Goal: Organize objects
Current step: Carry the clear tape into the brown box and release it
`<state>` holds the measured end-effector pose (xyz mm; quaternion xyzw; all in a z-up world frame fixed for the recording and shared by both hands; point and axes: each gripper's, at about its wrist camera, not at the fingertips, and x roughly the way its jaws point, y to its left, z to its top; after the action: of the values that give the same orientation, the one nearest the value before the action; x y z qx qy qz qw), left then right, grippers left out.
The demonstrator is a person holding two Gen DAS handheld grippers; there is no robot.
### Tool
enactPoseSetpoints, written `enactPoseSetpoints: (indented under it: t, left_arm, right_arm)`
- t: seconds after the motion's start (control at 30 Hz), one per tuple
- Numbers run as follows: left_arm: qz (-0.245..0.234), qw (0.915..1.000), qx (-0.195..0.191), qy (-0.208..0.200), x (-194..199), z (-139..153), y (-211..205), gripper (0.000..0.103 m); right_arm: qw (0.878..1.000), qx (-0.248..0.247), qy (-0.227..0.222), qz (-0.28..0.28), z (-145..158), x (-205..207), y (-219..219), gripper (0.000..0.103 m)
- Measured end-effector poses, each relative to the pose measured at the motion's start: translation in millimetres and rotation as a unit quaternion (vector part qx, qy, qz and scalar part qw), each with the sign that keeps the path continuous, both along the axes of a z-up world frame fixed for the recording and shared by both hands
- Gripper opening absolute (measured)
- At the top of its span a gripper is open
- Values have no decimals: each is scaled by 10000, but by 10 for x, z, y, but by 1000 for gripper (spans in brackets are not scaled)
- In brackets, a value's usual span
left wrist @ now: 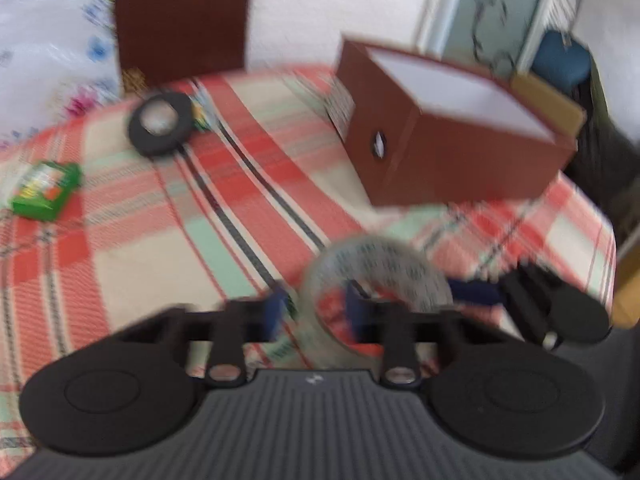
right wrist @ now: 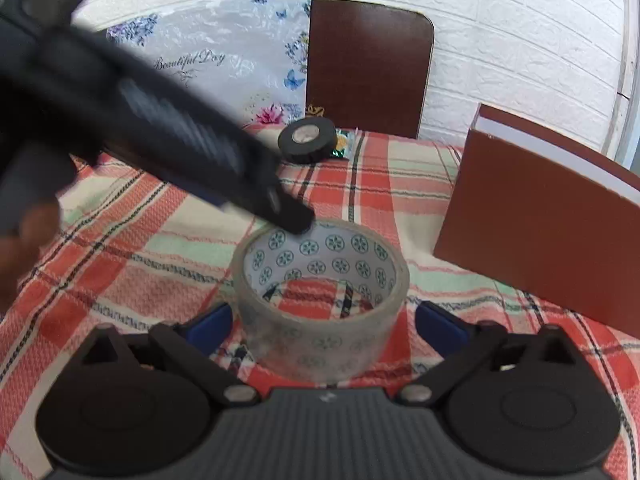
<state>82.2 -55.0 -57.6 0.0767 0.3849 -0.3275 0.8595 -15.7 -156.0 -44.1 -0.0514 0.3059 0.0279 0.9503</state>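
- Because two grippers crowd one clear tape roll (right wrist: 320, 300), a clash is the likeliest fault: the left gripper (left wrist: 316, 312) reaches in over the roll's far rim while the right gripper (right wrist: 320, 320) straddles its near side, so a move by either could knock the other.
- If the right gripper closes now, its blue pads (right wrist: 210, 326) would squeeze the roll across its width; the slick film could let it squirt forward, away from the tongs.
- Should the left gripper lift by one wall of the ring, the roll may tilt or swing, and could drop short of the brown box (right wrist: 536, 236), which stands ahead and to the right of the right gripper.
- The left wrist view is smeared, so a fast motion seems likely, and that raises the odds of a poor grip.
- Right gripper: jaws wide apart, one pad at each side of the roll, both clear of it; it holds nothing.
- Left gripper: its pads (left wrist: 276, 306) sit narrowly apart, and one appears inside the ring with the other outside, over the wall; whether they actually pinch it cannot be told through the blur.
- The roll lies flat on the plaid cloth (right wrist: 140, 264), right between the right gripper's fingers.
- A black tape roll (right wrist: 308, 140) rests far ahead of the right gripper, by the chair (right wrist: 368, 64); a green packet (left wrist: 46, 190) lies ahead-left of the left gripper.
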Motion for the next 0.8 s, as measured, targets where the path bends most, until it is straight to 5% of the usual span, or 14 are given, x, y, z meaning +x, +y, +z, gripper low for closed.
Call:
enactPoseSetpoints:
  t: [0.1, 0.23, 0.4, 0.6, 0.7, 0.8]
  left_arm:
    - [7, 9994, -59, -335, -84, 197, -4, 20]
    - [11, 9925, -752, -967, -50, 811, -65, 20]
    - [-215, 9875, -862, -1303, 302, 1171, -843, 21]
    - [-321, 9915, -435, -1183, 679, 908, -1662, 37]
    - [-131, 9950, -371, -916, 730, 812, -1574, 36]
    - [-102, 9915, -640, -1126, 575, 904, -1299, 36]
  right_arm:
    - [10000, -67, -44, 47, 65, -9, -3, 89]
    - [9936, -361, -1066, -22, 477, -151, -53, 90]
    - [9743, -927, -1986, -516, 902, 60, -433, 90]
    - [9786, -748, -1509, -1181, 854, 648, -1176, 96]
    - [9809, -842, -1305, -1172, 702, 842, -1280, 100]
    - [9765, -673, -1597, -1281, 689, 644, -1275, 99]
